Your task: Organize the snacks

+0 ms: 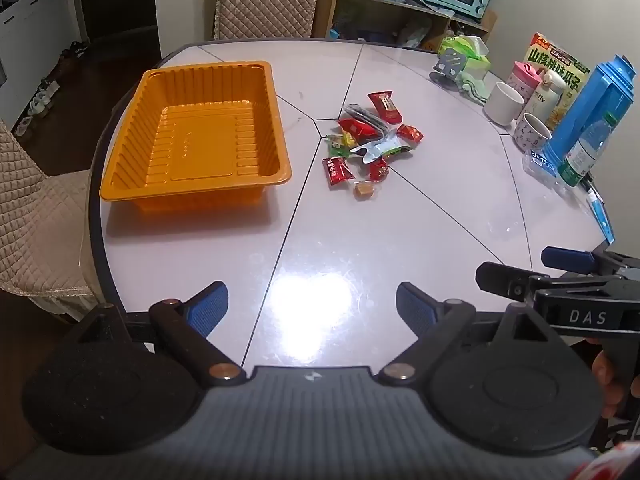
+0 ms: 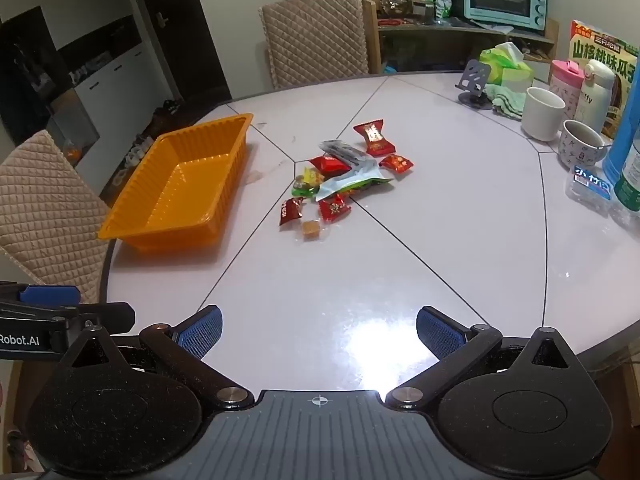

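Nothing had been picked up: both tools hung over the near edge of the table (image 1: 420, 240), angled down at it. The left gripper (image 1: 312, 308) stood wide with nothing between its blue pads, and the right gripper (image 2: 318, 330) was just as wide and just as empty. Out in the middle of the table lay the snacks (image 1: 366, 140), a loose heap of small wrapped sweets, mostly red, with a silvery packet (image 2: 352, 178) across the top and one caramel-coloured cube (image 2: 311, 229) at the near edge. To their left, well apart from the heap, sat the orange tray (image 1: 120, 152), and it held nothing (so the sorting looked not yet begun). The step in hand appeared to be the first reach. The next move probably called for one gripper to go forward to the heap and close on a single outlying piece, the cube or a red sweet (image 1: 337, 171) beside it, then carry it left to the tray.
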### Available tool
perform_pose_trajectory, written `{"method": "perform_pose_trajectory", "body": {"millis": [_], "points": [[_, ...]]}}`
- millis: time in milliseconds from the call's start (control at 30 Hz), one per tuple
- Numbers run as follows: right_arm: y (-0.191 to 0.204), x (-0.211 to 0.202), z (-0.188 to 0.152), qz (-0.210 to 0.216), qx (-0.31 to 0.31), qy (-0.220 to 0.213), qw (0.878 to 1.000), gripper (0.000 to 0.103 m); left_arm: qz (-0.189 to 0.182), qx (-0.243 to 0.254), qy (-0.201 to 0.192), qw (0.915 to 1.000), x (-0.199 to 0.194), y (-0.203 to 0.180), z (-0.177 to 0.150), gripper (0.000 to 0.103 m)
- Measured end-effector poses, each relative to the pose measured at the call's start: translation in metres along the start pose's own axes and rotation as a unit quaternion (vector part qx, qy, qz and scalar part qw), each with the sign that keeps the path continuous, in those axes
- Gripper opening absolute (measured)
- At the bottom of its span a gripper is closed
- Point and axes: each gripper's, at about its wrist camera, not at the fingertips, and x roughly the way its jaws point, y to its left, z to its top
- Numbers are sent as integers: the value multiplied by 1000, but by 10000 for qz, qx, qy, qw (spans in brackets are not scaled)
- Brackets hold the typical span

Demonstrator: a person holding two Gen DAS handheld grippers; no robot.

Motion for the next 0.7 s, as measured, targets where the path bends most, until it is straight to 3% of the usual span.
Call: {"method": "perform_pose_trajectory", "body": {"millis": [467, 700], "points": [[-11, 1, -1, -3, -35, 24, 10000, 103, -4, 18, 34, 10000, 1, -7, -1, 90], [3, -1, 2, -75, -18, 41, 10000, 103, -37, 41, 23, 10000, 4, -1, 1, 90]]}}
